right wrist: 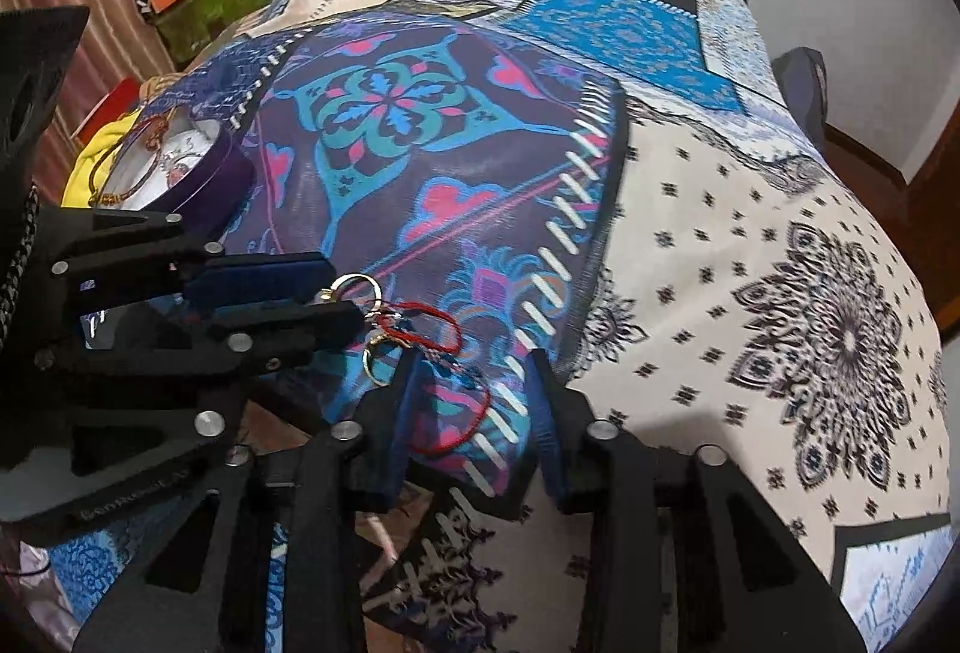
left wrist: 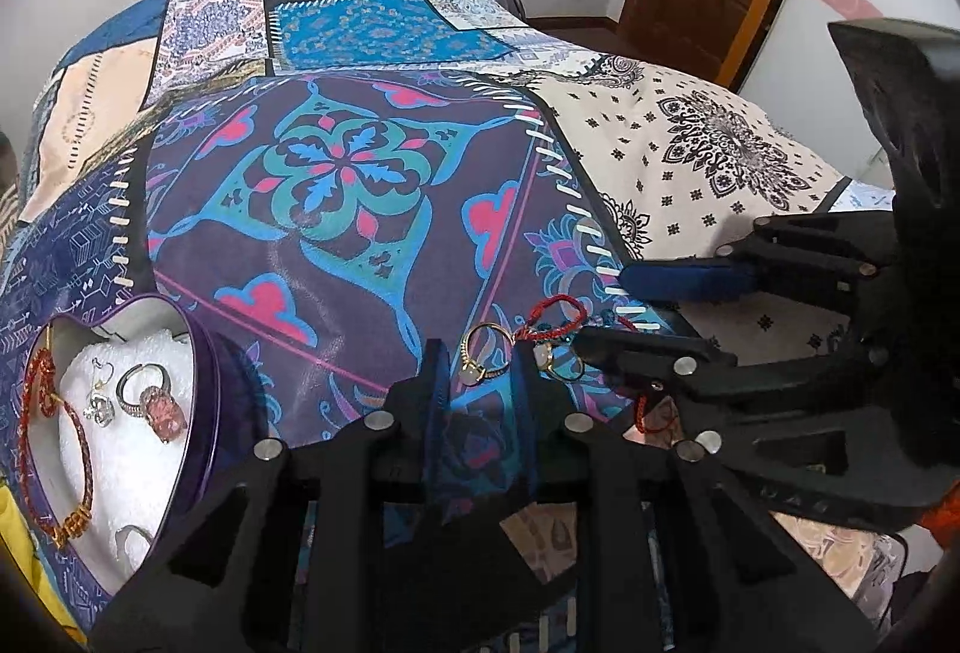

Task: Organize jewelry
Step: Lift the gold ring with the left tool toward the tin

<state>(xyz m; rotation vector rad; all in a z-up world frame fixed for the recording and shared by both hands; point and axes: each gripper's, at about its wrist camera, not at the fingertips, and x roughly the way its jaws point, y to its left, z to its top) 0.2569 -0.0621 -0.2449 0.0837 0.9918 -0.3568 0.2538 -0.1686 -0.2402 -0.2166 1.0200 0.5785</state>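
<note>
On the far left sits a heart-shaped tin (left wrist: 201, 353) with a white foam lining, already holding a big ring with a pink stone (left wrist: 157, 401), a red beaded bracelet (left wrist: 51, 449) and a few small silver pieces. It stands on the patterned bedspread (left wrist: 336, 209), well apart from the loose jewelry.

Moving right, the left gripper (left wrist: 478, 353) hangs low over the bedspread with its jaws spread a little. A gold ring with a pale stone (left wrist: 483, 356) lies between the tips, but I can't see the pads pressing on it, so I'd call it straddled, not pinched. Just beside it are a second gold ring (left wrist: 561, 362) and a thin red cord bracelet (left wrist: 555, 317), tangled close together.

Further right, the right gripper (right wrist: 474, 383) is also slightly spread, its tips straddling the loop of the red cord, where it crosses the white stitch marks. Nothing looks clamped there either.

The rings should be light, hard and slick; I'd take one across the band, not the stone, and squeeze gently, as it could squirt out sideways. The cord is limp and featherweight and needs pinching flat against the cloth. It may well snag a ring and drag it along.
</note>
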